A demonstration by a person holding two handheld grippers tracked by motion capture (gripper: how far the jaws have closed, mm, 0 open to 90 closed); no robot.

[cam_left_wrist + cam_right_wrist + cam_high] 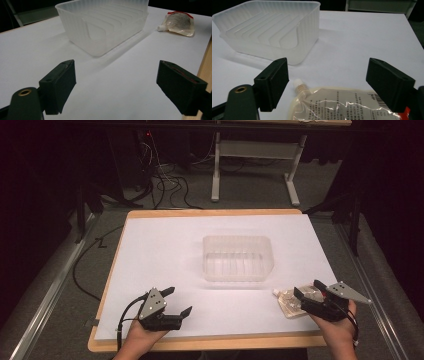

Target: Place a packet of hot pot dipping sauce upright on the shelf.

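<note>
A person sits at a counter (150, 227) covered in white paper, holding a two-jaw gripper in each hand. Places below are given relative to the clear plastic tub (237, 258), which stands upright and empty at the middle of the counter.

Nearest the person, on the near-left side of the tub and well apart from it, the left gripper (180, 302) hovers over bare paper with its jaws spread wide and nothing between them.

On the near-right side of the tub, the right gripper (306, 289) is lowered over a clear spout pouch (342, 105) of pale liquid. The pouch lies flat on the paper, its white cap pointing toward the tub. The jaws stand wide open on either side of the pouch and do not press on it.

Judging from this, the work looks barely begun: the pouch is approached but not yet gripped. Closing on it, lifting it and placing it in the tub all appear to remain.
</note>
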